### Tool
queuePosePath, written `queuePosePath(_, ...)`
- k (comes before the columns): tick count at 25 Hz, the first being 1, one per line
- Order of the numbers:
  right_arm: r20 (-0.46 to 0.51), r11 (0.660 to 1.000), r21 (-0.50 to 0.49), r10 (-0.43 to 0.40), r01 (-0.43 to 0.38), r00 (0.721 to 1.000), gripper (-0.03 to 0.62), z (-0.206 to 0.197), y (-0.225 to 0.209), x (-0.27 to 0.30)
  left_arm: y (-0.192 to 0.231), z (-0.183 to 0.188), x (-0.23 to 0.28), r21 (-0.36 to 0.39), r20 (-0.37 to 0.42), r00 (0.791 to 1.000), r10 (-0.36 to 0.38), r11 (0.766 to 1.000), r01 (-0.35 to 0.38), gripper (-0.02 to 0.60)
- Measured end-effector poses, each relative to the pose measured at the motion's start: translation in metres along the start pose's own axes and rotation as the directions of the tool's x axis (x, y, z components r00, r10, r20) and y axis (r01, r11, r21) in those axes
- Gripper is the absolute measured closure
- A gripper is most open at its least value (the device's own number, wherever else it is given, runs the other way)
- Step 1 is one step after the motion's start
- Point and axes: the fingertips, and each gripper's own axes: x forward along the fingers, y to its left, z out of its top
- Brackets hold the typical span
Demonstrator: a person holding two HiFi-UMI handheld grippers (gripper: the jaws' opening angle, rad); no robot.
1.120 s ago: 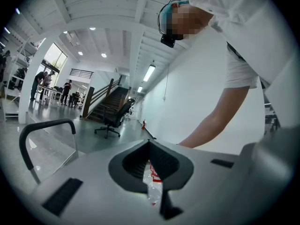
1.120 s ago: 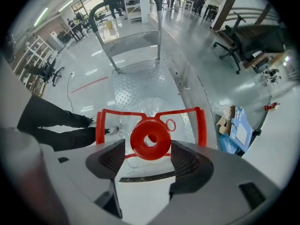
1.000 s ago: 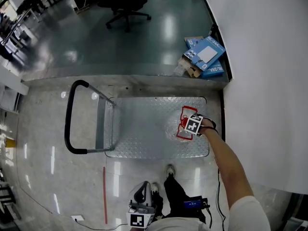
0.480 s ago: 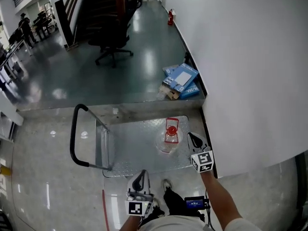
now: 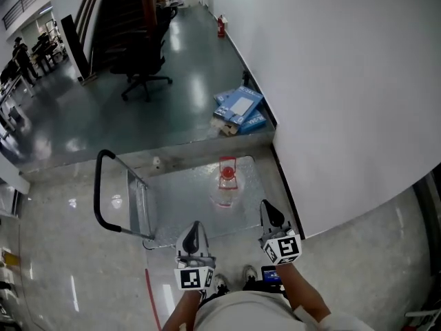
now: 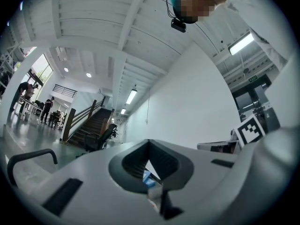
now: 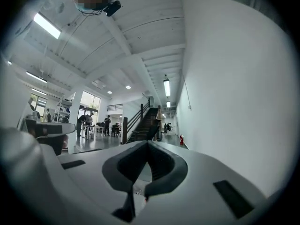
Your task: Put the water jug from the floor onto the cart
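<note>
The right gripper (image 5: 267, 211), at the red handle of the water jug (image 5: 226, 183) a second ago, has drawn back toward the person, fingers closed on nothing. The fingers of the left gripper (image 5: 193, 229) are closed too. The jug stands on the deck of the cart (image 5: 176, 195), plain only in the head view. Print on the blue boxes (image 5: 238, 109) beyond the cart is unreadable.

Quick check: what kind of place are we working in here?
Probably an open office hall or lobby: a staircase rises at the back, an office chair stands on the polished floor, and people gather at tables beyond.
</note>
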Motion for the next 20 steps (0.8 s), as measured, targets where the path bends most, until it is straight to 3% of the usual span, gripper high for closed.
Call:
queuePosePath(8,-0.084,0.998,0.064,0.035,-0.029,0.996,0.583,-0.037,-0.008,-0.038,-0.031,-0.024,-0.008,0.005,-0.069,0.997,0.039,0.999,-0.039,0.578)
queuePosePath(20,-0.079,0.995,0.065,0.076,-0.071,0.994,0.583,-0.037,-0.012,-0.034,-0.047,-0.021,-0.001,0.03,-0.065,0.997,0.042,0.999,-0.04,0.578)
